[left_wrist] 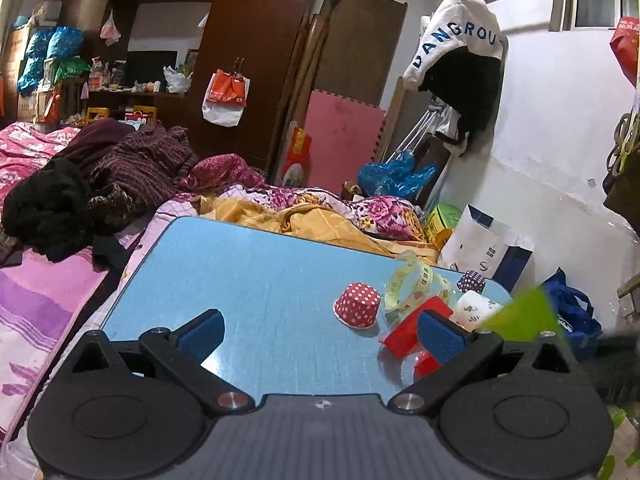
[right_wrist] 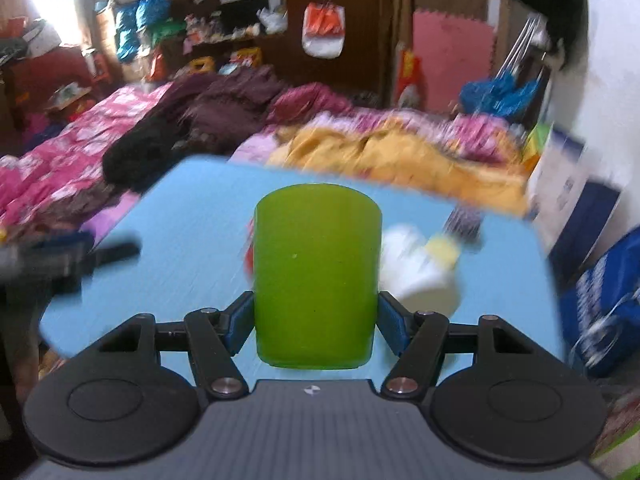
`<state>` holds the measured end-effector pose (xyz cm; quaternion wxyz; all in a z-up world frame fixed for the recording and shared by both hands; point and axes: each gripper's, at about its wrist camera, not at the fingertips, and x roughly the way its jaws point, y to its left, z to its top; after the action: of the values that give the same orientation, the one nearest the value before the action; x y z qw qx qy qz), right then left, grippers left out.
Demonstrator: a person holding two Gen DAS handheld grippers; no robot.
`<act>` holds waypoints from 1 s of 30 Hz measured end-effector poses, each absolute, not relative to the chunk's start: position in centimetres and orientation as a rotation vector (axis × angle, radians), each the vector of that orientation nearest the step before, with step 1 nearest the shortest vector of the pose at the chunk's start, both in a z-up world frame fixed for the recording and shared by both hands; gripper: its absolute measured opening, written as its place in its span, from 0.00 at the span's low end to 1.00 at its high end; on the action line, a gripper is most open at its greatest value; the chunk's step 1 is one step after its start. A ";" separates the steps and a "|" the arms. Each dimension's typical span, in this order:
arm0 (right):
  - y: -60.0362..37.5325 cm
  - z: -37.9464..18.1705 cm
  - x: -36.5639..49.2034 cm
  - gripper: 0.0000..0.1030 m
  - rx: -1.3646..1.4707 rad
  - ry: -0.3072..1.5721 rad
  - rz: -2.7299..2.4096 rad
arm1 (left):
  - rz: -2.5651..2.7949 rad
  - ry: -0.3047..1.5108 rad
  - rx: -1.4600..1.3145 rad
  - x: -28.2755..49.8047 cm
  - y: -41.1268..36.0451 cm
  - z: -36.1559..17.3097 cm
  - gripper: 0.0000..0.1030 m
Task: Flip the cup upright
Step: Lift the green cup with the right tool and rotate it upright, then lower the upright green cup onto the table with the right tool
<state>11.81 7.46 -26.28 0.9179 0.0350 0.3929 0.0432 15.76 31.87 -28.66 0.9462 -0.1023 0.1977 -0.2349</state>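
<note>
Right hand-held gripper is pinching the green cup by its sides, lifted over the blue counter. Frame is blurred; which end is the rim I can't tell. Looks mid-flip. Next: finish the rotation, set it down on bare counter left of the white cup. Left hand-held gripper is spread wide, holding nothing.
</note>
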 end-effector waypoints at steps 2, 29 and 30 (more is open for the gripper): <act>7.6 -27.4 11.5 0.64 0.117 0.823 0.121 | -0.483 0.410 -0.208 15.7 31.8 -28.8 1.00; 10.5 -32.1 7.6 0.64 0.106 0.748 0.231 | -0.546 0.613 -0.139 11.7 25.1 -29.8 1.00; 10.5 -32.1 7.5 0.65 0.094 0.743 0.232 | -0.545 0.628 -0.135 11.7 24.7 -29.9 1.00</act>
<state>7.48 10.50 -32.12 0.9242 0.0459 0.3619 0.1129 11.73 24.70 -29.86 0.9125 -0.0657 0.3048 -0.2647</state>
